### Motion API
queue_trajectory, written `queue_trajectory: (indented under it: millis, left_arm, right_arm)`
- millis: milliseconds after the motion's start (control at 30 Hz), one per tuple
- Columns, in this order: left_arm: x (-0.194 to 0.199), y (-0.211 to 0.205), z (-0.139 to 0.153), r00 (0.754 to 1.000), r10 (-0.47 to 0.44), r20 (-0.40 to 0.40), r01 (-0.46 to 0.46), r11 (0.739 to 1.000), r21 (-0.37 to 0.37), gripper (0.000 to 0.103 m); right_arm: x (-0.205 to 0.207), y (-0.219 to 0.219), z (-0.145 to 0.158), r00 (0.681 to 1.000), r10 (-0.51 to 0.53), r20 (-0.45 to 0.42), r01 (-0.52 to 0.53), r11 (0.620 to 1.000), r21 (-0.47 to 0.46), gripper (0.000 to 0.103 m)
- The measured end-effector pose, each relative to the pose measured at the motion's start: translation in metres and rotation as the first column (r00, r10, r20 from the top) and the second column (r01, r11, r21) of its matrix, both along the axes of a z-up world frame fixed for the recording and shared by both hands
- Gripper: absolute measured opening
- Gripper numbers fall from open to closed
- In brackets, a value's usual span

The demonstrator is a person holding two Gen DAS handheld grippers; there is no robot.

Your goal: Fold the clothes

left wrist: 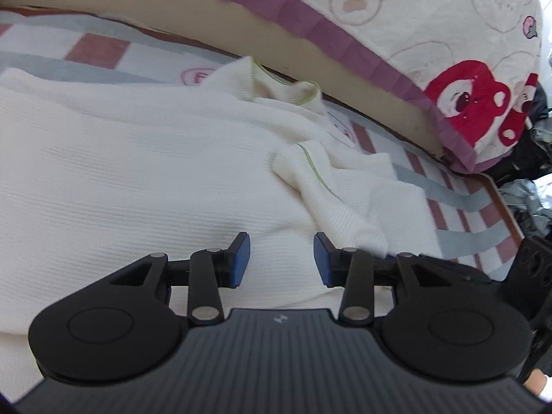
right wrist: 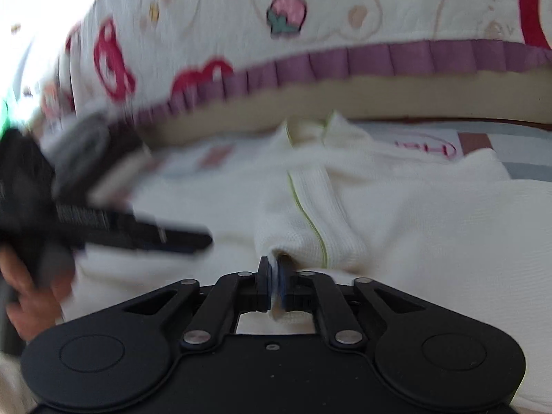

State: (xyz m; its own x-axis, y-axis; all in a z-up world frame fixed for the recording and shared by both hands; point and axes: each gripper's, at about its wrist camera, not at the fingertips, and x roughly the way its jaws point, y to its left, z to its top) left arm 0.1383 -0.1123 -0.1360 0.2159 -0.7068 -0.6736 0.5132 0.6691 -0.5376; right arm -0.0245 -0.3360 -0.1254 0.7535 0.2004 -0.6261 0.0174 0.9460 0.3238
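A white ribbed garment (left wrist: 138,172) (right wrist: 431,224) with thin green trim lies spread on the bed. One folded part of it, a sleeve or flap (left wrist: 310,172) (right wrist: 303,214), lies across the body. My left gripper (left wrist: 281,258) hovers low over the garment, its blue pads well apart with nothing pinched between them. My right gripper (right wrist: 275,276) is shut on the end of that folded part, and white cloth shows between its pads. In the right wrist view the left gripper (right wrist: 186,239) is a blurred dark shape at the left, held by a hand (right wrist: 20,293).
A cream quilt (left wrist: 414,17) (right wrist: 310,17) printed with red bears, edged by a purple frill, lies heaped along the far side. Under the garment is a checked sheet (left wrist: 103,48) (right wrist: 517,138) of red and grey. Dark clutter (left wrist: 531,172) sits beyond the bed's right edge.
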Motion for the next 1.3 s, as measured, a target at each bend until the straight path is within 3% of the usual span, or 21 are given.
queue_trajectory:
  millis: [67,100,133,200,333,467,567,600,633,667,800,967,1067,1133,1233,1300]
  left_arm:
    - [-0.006,-0.005,0.000,1.000,-0.025,0.016,0.025,1.000,0.001,0.040]
    - [-0.011,-0.007,0.000,0.999,-0.039,0.035,0.039,0.999,-0.001,0.040]
    - [-0.015,-0.010,0.000,0.997,-0.054,0.055,0.054,0.999,-0.005,0.041]
    - [-0.020,-0.017,0.001,0.993,-0.084,0.084,0.086,0.996,-0.013,0.047]
    - [-0.033,-0.044,0.006,0.977,-0.185,0.105,0.183,0.983,0.026,0.058]
    - [-0.044,-0.070,-0.010,0.980,-0.191,0.058,0.187,0.980,0.062,0.063]
    - [-0.045,-0.086,-0.010,0.984,-0.141,0.109,0.131,0.987,0.093,0.062]
    - [-0.044,-0.090,-0.008,0.983,-0.130,0.127,0.118,0.988,0.101,0.056]
    - [-0.044,-0.093,-0.005,0.982,-0.122,0.144,0.107,0.988,0.108,0.028]
    - [-0.044,-0.095,-0.002,0.980,-0.116,0.161,0.098,0.988,0.116,0.016]
    - [-0.055,-0.087,0.022,0.965,-0.055,0.256,0.039,0.997,0.068,0.013]
    - [-0.074,-0.067,0.060,0.889,-0.024,0.457,0.009,0.999,0.034,0.013]
    - [-0.077,-0.046,0.075,0.858,0.021,0.514,-0.028,1.000,0.004,0.013]
    - [-0.076,-0.033,0.075,0.864,0.032,0.503,-0.040,0.999,0.004,0.015]
    - [-0.065,-0.017,0.053,0.918,0.052,0.394,-0.084,0.994,0.064,0.016]
    - [-0.055,-0.005,0.034,0.957,0.091,0.274,-0.122,0.987,0.100,0.016]
  right_arm:
    - [-0.017,-0.001,0.010,1.000,0.026,-0.013,-0.026,0.999,-0.035,0.034]
    - [-0.026,-0.002,0.014,1.000,0.021,-0.005,-0.021,0.997,-0.072,0.054]
    - [-0.035,-0.005,0.016,1.000,-0.004,0.002,0.004,0.992,-0.125,0.065]
    - [-0.051,-0.012,0.018,0.999,-0.050,-0.002,0.048,0.973,-0.226,0.066]
    - [-0.087,-0.034,0.015,0.982,-0.155,-0.106,0.104,0.920,-0.377,0.066]
    - [-0.120,-0.047,0.007,0.958,-0.254,-0.137,0.181,0.898,-0.402,0.066]
    - [-0.139,-0.056,0.000,0.934,-0.323,-0.151,0.240,0.884,-0.401,0.067]
    - [-0.140,-0.059,-0.002,0.929,-0.340,-0.149,0.262,0.885,-0.385,0.068]
    - [-0.139,-0.061,-0.003,0.924,-0.353,-0.148,0.279,0.885,-0.372,0.068]
    - [-0.140,-0.063,-0.003,0.920,-0.364,-0.146,0.293,0.885,-0.361,0.068]
    - [-0.139,-0.072,-0.005,0.899,-0.418,-0.131,0.362,0.877,-0.317,0.068]
    - [-0.132,-0.092,-0.017,0.842,-0.521,-0.137,0.481,0.842,-0.243,0.068]
    - [-0.139,-0.094,-0.023,0.831,-0.542,-0.124,0.507,0.831,-0.228,0.067]
    - [-0.141,-0.091,-0.023,0.843,-0.527,-0.108,0.492,0.836,-0.242,0.058]
    - [-0.140,-0.085,-0.023,0.855,-0.510,-0.097,0.468,0.837,-0.282,0.054]
    - [-0.138,-0.082,-0.023,0.856,-0.509,-0.094,0.462,0.833,-0.305,0.054]
